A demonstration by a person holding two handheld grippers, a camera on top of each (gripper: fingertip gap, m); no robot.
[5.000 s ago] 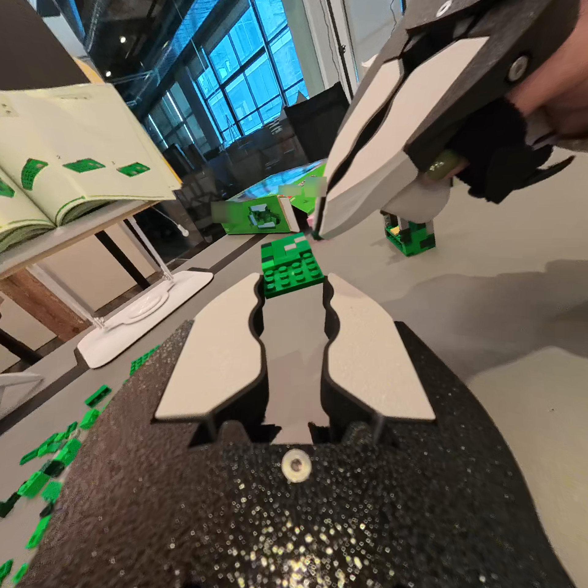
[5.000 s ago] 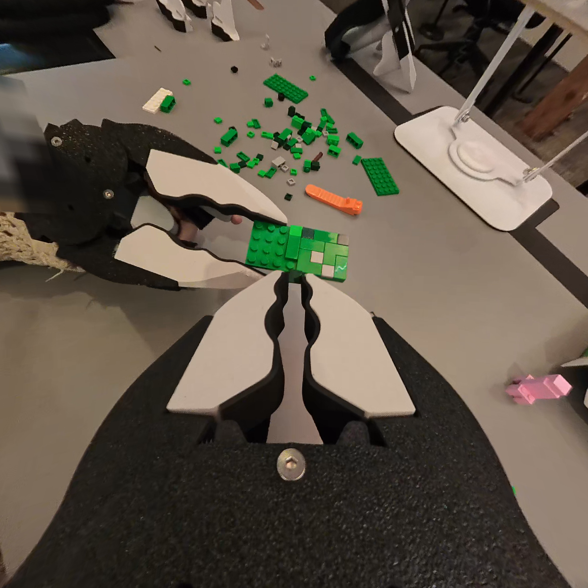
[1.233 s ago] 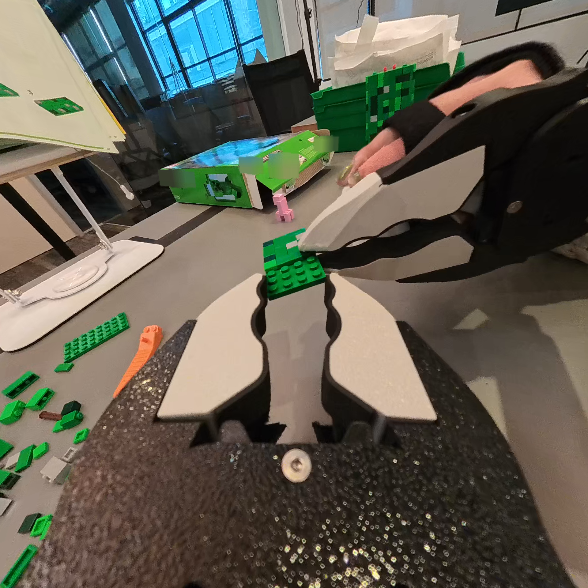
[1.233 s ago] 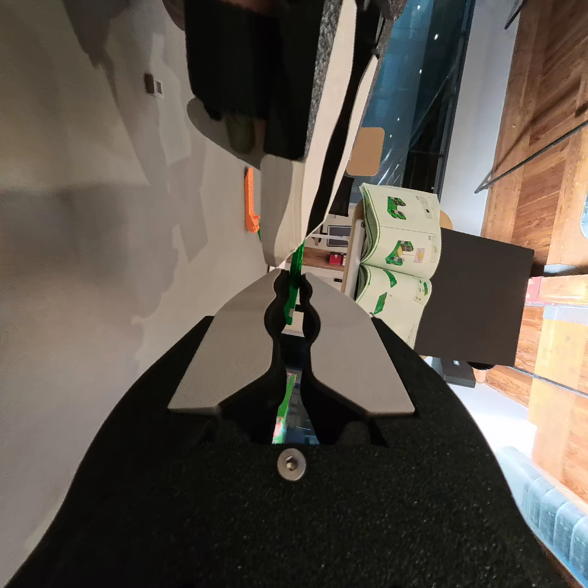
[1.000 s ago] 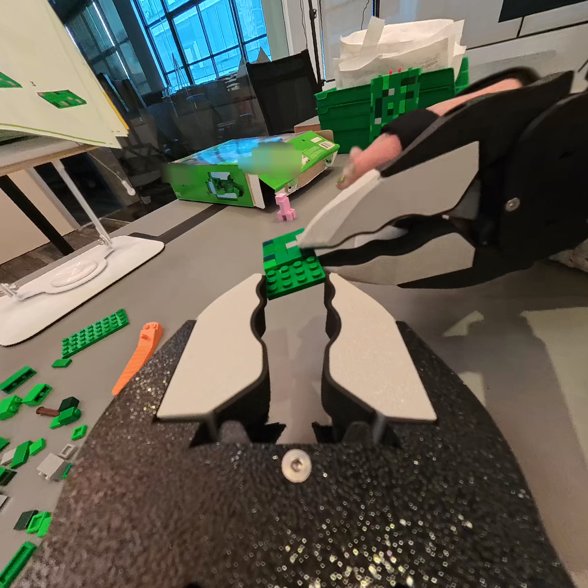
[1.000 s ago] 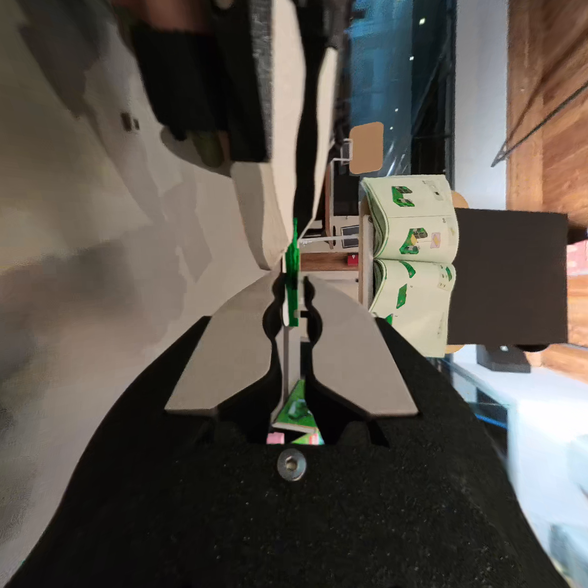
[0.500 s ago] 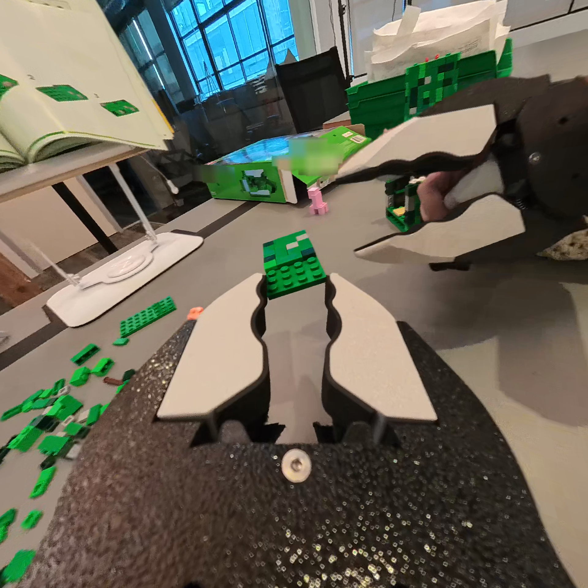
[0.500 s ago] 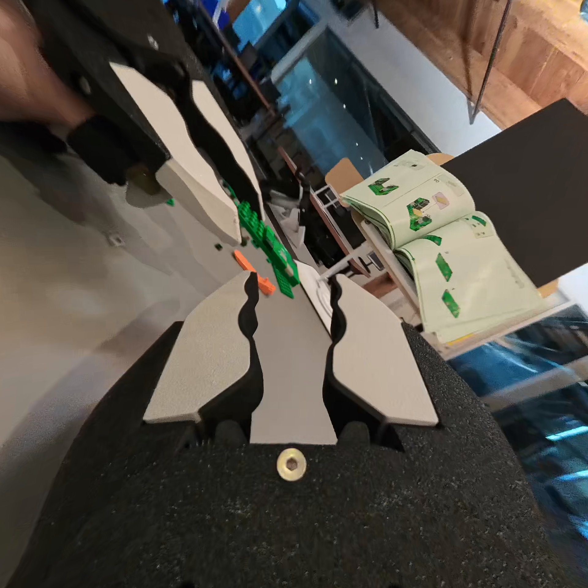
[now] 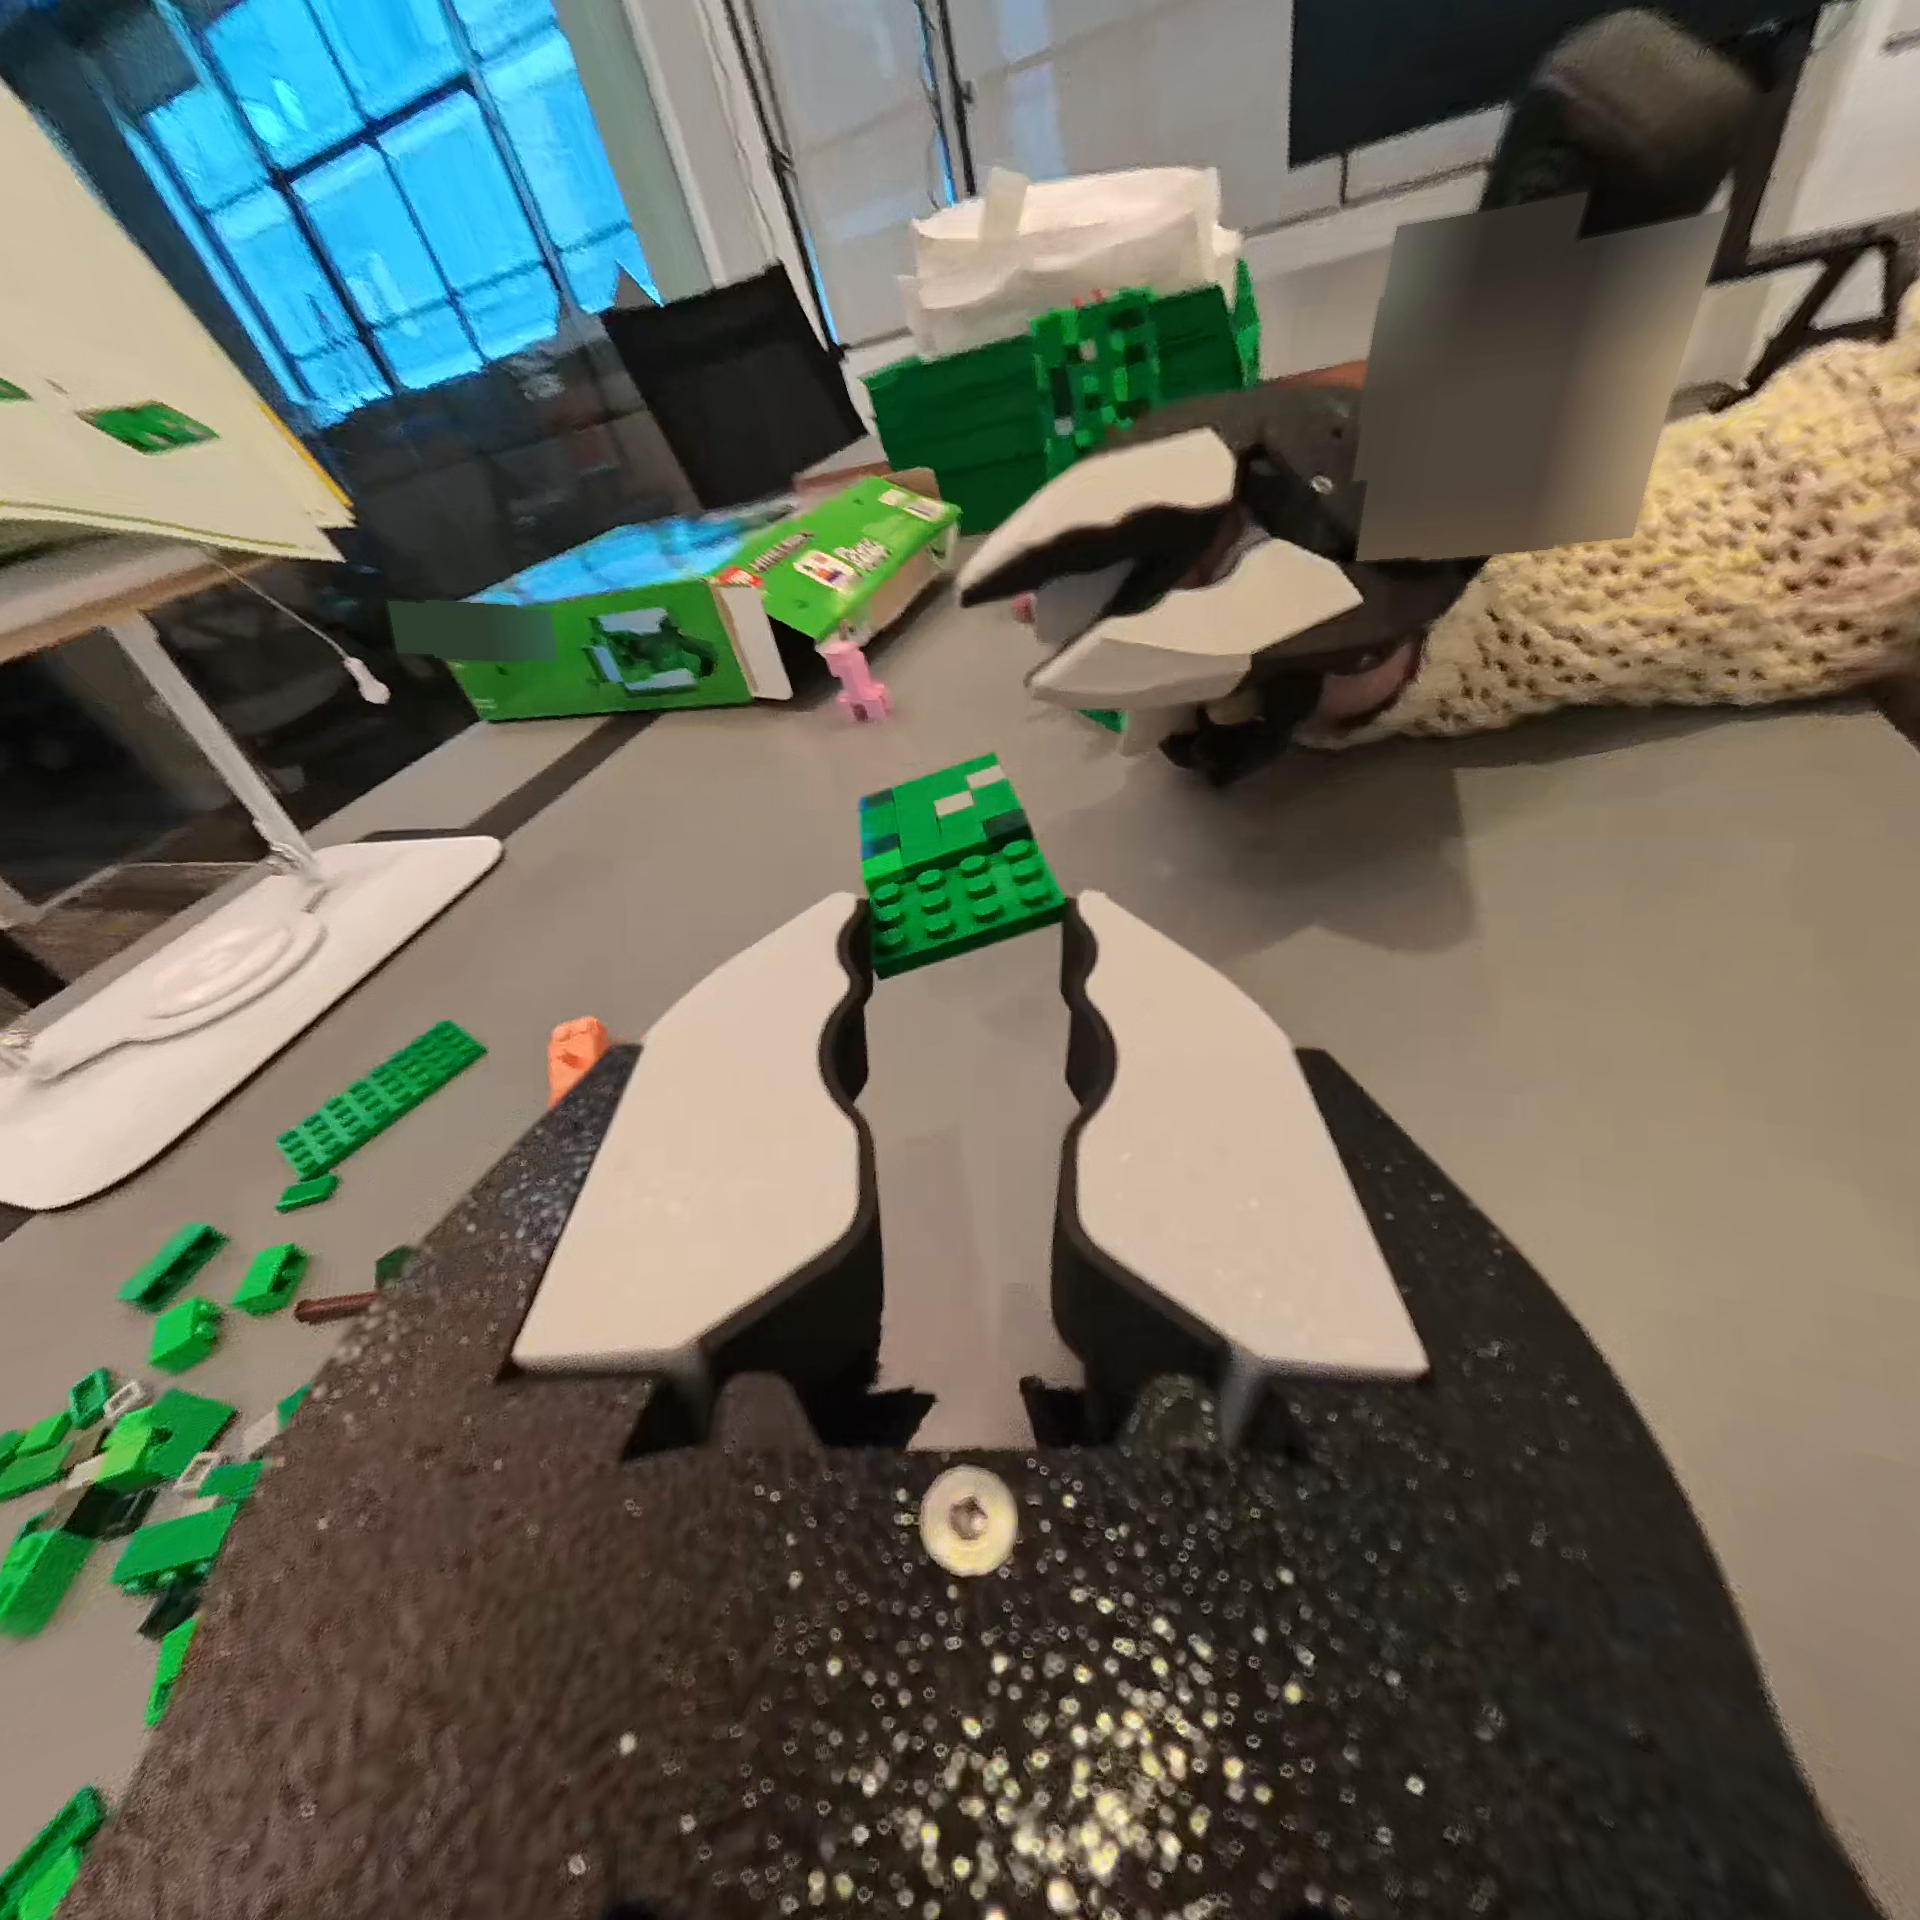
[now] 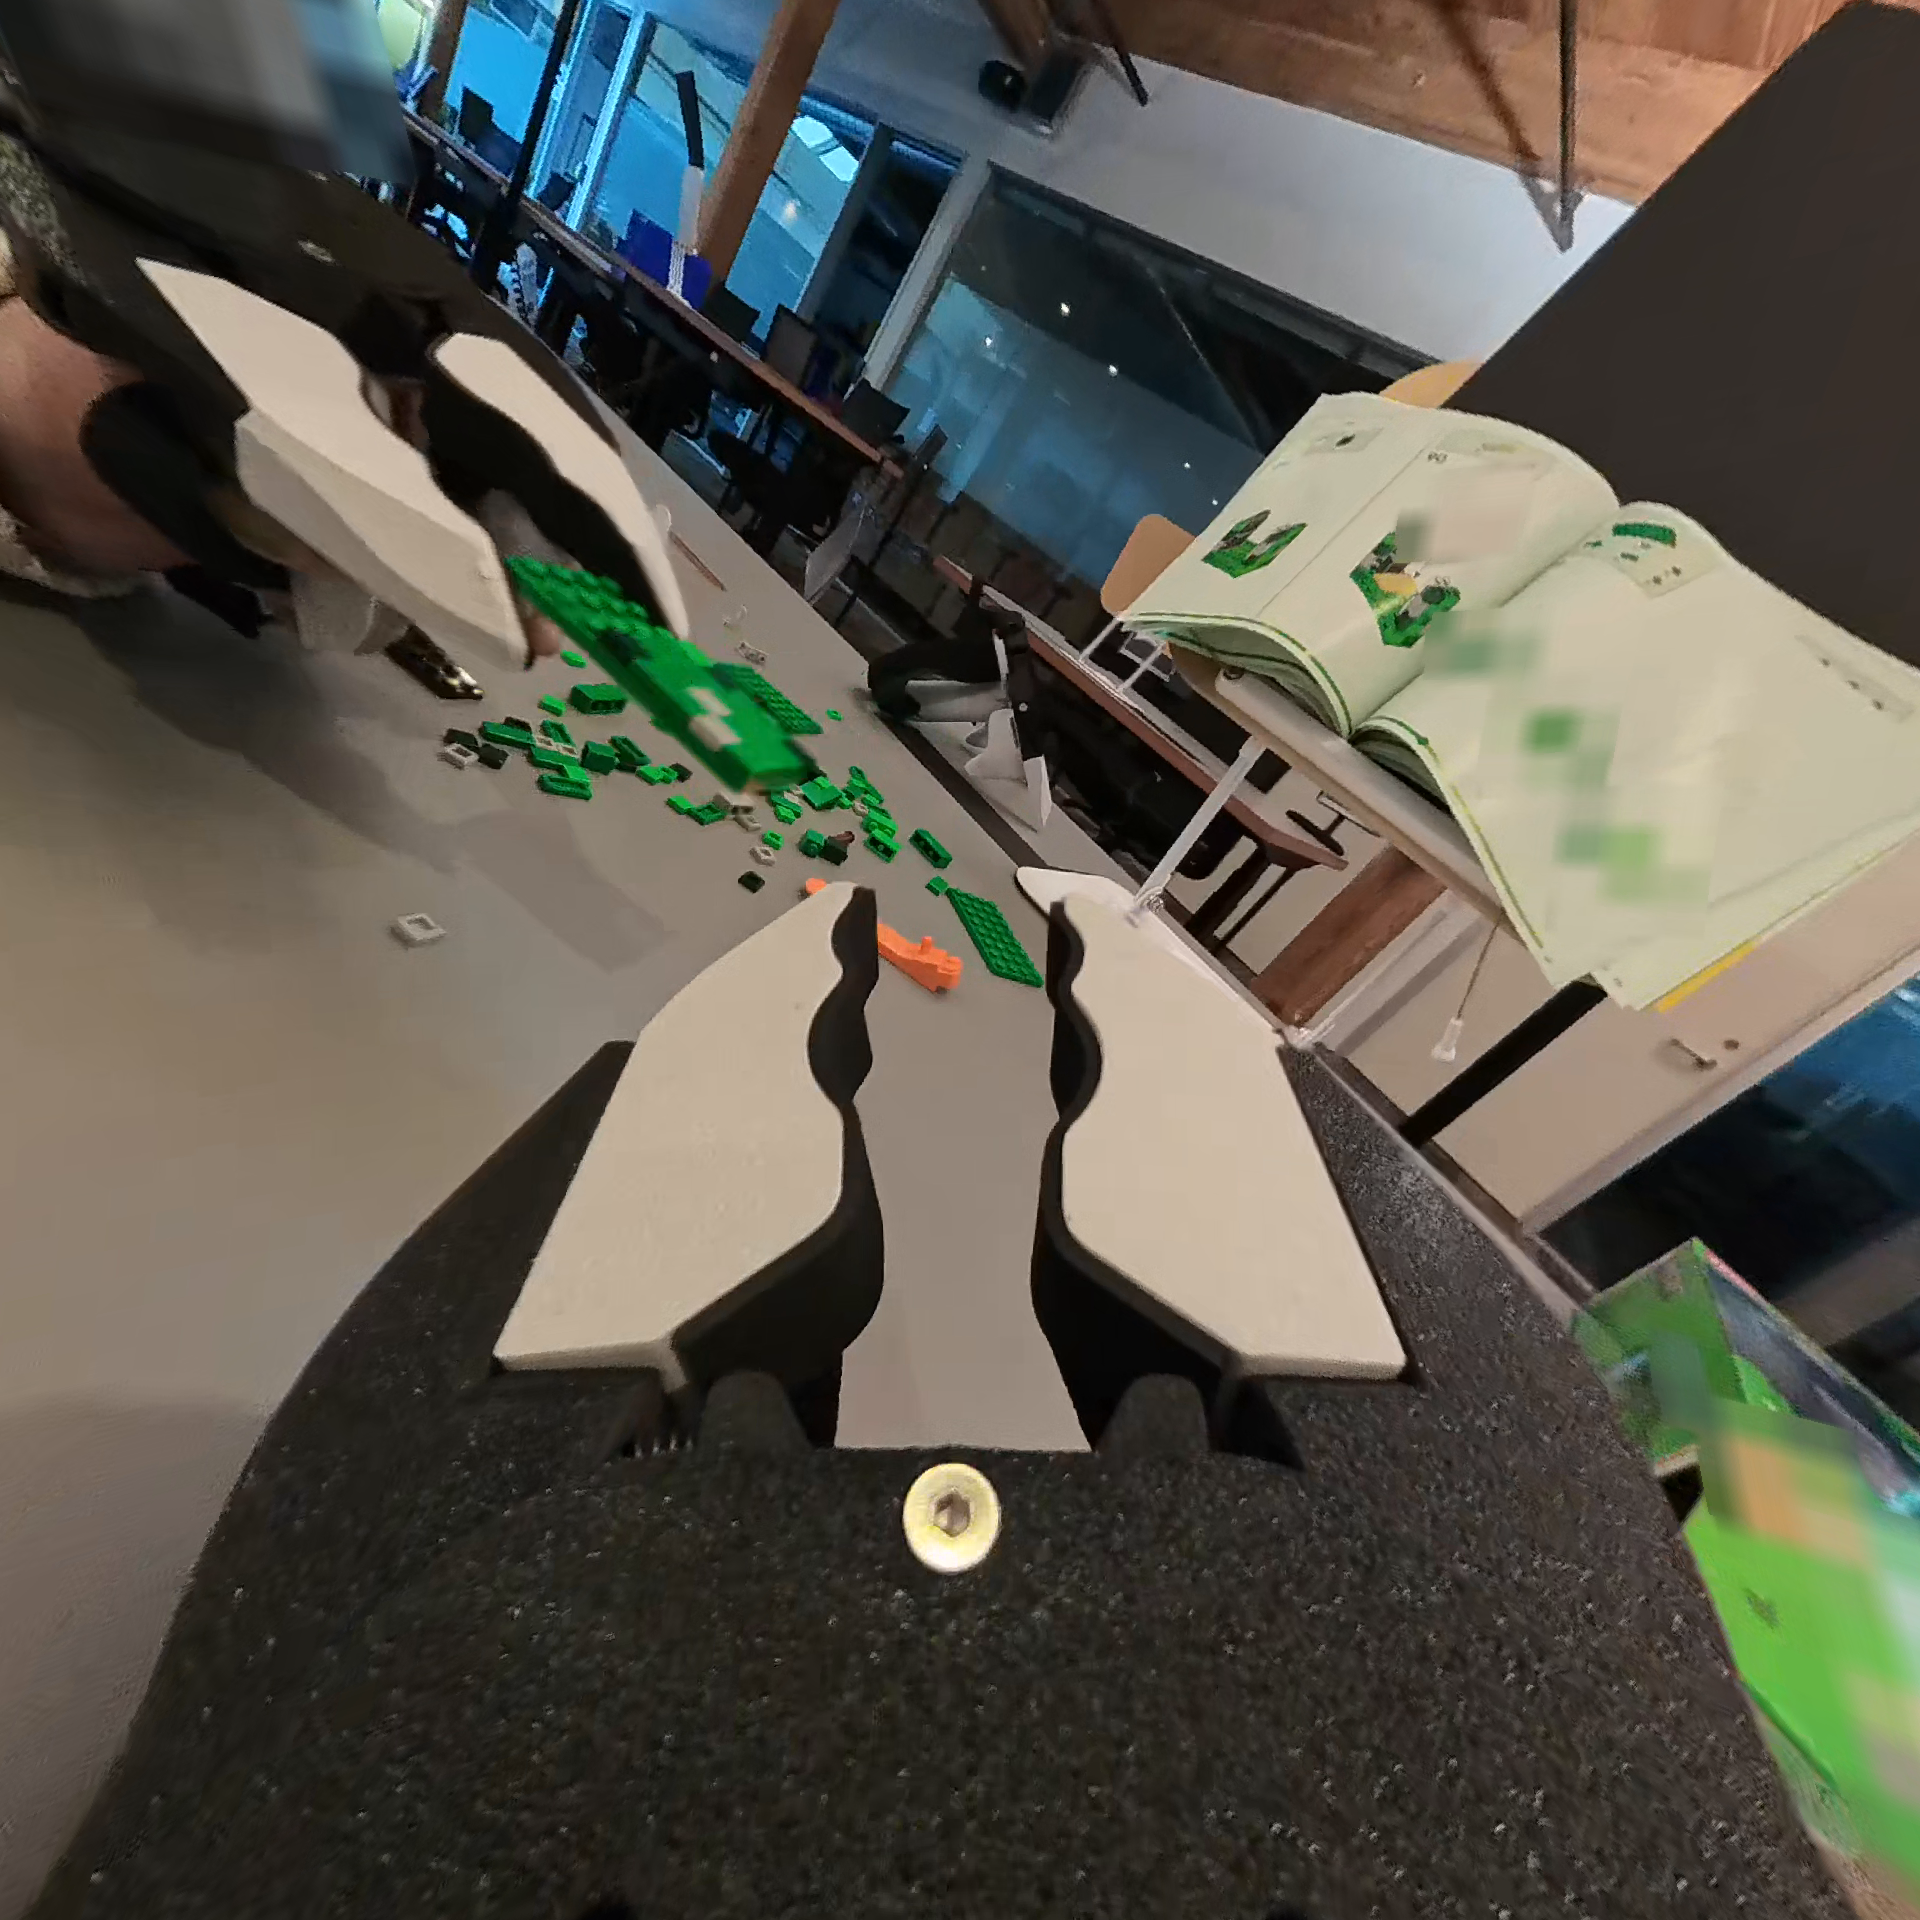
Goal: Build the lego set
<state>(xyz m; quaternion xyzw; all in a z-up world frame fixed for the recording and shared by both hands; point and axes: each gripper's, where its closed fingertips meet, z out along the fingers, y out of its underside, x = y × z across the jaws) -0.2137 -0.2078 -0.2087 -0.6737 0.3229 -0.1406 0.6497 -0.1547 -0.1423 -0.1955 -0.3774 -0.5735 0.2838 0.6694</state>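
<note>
Gripping the green plate [image 9: 961, 883] by its near end between my left claw [image 9: 964, 920] tips; my right claw [image 10: 951, 904] gapes, empty, above scattered bricks [image 10: 623, 753].

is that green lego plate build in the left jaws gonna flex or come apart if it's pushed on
The green plate assembly is probably stiff and light. Held by one end in the left gripper, it juts out, so pressing the far end may pivot it. The tiles on top could pop off.

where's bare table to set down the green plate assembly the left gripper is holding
Bare grey table lies right of the left gripper, below the right gripper. Crowded: loose green pieces, orange separator and white stand base.
</note>
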